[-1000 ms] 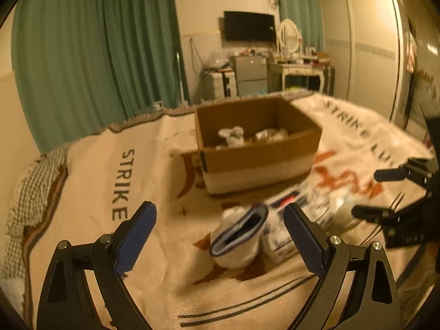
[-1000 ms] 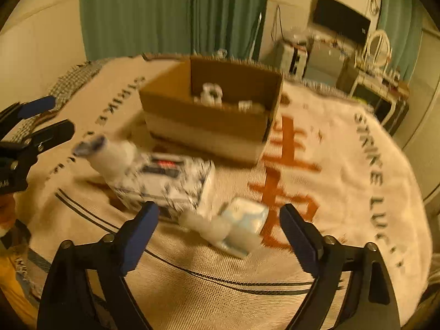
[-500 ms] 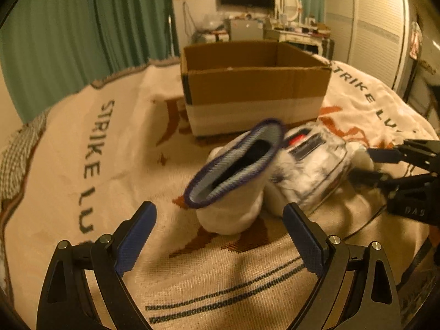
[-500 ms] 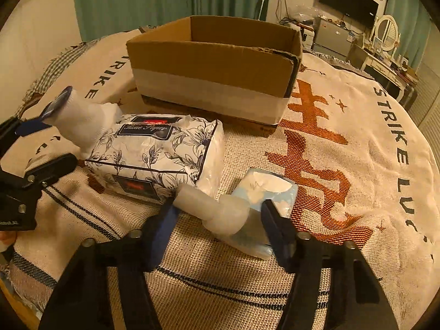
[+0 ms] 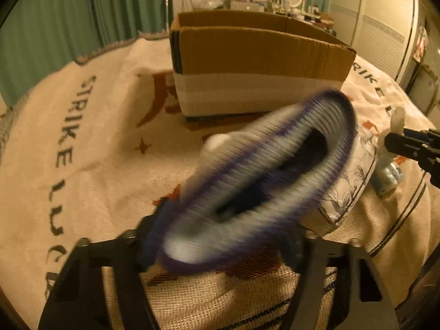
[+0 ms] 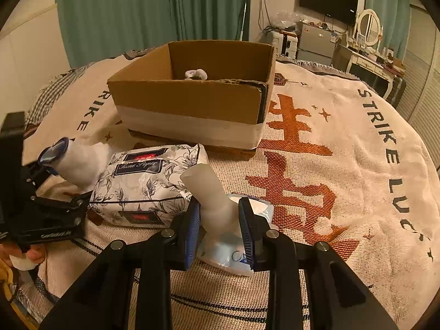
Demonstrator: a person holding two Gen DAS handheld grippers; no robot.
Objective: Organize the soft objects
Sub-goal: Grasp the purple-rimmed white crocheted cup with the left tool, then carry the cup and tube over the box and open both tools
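Note:
A white sock with a purple cuff (image 5: 261, 181) fills the left wrist view, blurred, between the fingers of my left gripper (image 5: 220, 250), which is closing around it; it also shows in the right wrist view (image 6: 74, 162). My right gripper (image 6: 220, 228) is shut on a plain white sock (image 6: 211, 192) that stands up over a light blue tissue pack (image 6: 233, 255). A floral tissue paper pack (image 6: 143, 184) lies between the two socks. The open cardboard box (image 6: 192, 101) stands behind, with a rolled white item (image 6: 195, 74) inside.
Everything lies on a cream blanket (image 6: 343, 165) with orange characters and "STRIKE LUCKY" lettering. Green curtains (image 6: 137, 13), a TV, a small fridge and a dressing table stand behind. The blanket drops off at the near edge.
My left gripper has moved in on the purple-cuffed sock and narrowed around it. My right gripper has closed on the plain white sock and lifted its end upright.

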